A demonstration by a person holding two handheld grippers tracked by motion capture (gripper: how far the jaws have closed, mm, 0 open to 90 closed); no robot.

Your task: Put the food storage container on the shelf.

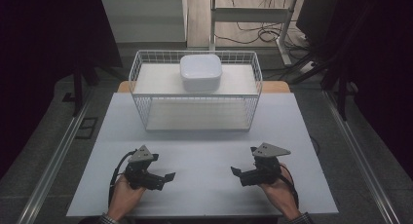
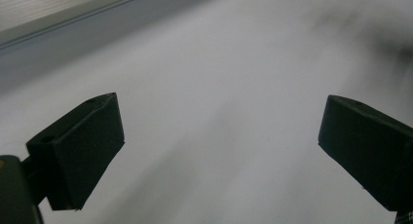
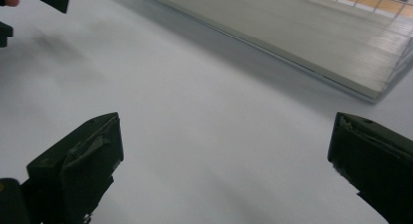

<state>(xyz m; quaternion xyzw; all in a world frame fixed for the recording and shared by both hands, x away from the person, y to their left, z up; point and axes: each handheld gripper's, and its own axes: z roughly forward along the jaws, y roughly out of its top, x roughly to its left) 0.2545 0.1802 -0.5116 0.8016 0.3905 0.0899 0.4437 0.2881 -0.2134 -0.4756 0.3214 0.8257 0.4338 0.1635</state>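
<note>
While both hands rest low on the near part of the table, the thing nearest their work is the white dish point(image 1: 200, 72), a squat, rounded-square bowl turned upside down with a smooth glossy shell. It sits on the upper shelf of the wire basket rack point(image 1: 141, 70), at the middle of that shelf, well apart from both grippers. The rack is a box of thin white wire mesh with two flat pale boards as shelves; the lower board's edge shows in the right gripper view. The left gripper point(image 1: 168, 177) has its blocky matte-black jaws spread wide over bare tabletop. The right gripper point(image 1: 235, 171) is likewise spread, its jaw pads looking scuffed. The table point(image 1: 204, 151) is a smooth, pale grey sheet.
</note>
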